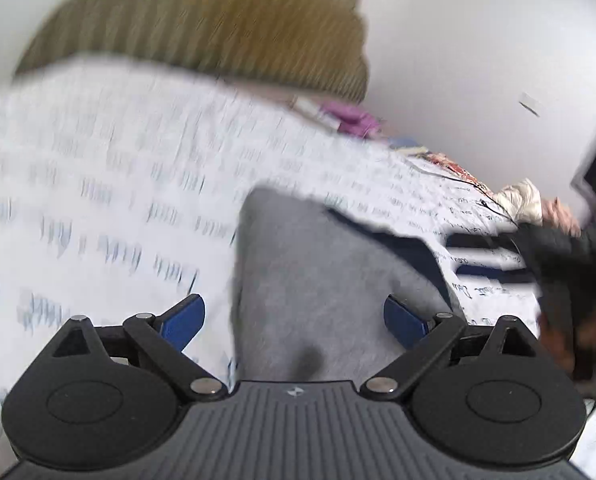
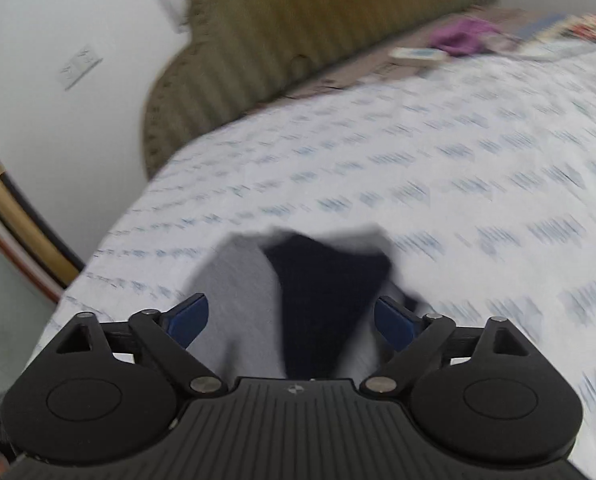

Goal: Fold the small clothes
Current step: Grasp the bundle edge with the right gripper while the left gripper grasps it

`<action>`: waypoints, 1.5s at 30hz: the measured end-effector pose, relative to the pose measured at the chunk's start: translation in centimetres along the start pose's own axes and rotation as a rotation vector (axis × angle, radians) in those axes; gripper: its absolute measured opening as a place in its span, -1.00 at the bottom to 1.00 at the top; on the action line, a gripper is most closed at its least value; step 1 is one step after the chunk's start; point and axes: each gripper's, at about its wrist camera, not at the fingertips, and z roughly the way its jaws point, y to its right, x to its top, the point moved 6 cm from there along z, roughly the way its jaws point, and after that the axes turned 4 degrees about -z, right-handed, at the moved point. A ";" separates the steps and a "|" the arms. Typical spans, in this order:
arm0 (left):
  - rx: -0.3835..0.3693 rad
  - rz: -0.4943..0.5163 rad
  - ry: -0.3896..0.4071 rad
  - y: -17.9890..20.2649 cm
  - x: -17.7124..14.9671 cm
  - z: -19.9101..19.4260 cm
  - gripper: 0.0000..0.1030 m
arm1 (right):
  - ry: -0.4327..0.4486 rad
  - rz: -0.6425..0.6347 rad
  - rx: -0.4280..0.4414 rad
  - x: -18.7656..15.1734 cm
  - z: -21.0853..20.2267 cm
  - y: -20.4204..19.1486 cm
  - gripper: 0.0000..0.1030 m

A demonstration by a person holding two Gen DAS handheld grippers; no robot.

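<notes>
I am looking along both tools at a small grey garment (image 2: 242,304) with a dark navy panel, lying on a bed with a white printed sheet (image 2: 438,168). It is sitting near the bed's nearer edge, just ahead of the fingers in both views. The left gripper (image 1: 294,320) is standing wide open with nothing in it. The right gripper (image 2: 292,320) is standing wide open too, and its pads are pressing on nothing. In the right view the garment is looking gathered or partly doubled over, navy showing between grey sides; both pictures are blurring, so I cannot tell whether the fold is finished. My judgement is that it is lying released, with squaring up and perhaps more folding left. A striped dark item (image 1: 486,256) is lying toward the bed's right edge. An olive ribbed headboard (image 2: 298,36) is standing at the far edge against a white wall (image 2: 58,20), with purple cloth (image 2: 458,40) beside it.
</notes>
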 end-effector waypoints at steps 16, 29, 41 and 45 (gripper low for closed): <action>0.033 -0.029 -0.173 -1.4 -2.1 2.8 -0.18 | -0.062 0.060 0.048 -6.1 1.4 2.2 0.02; 0.010 -0.076 -0.201 -1.1 -5.7 -1.9 -0.13 | -0.136 0.076 0.120 -12.5 -3.8 -1.4 -0.31; 0.095 0.180 -0.124 0.3 -5.8 -4.0 -0.43 | -0.119 -0.051 0.044 -12.2 -5.3 -1.5 -0.13; 0.146 0.174 0.072 0.6 -5.2 -9.6 0.69 | 0.006 -0.008 -0.051 -12.0 -11.0 -1.3 0.51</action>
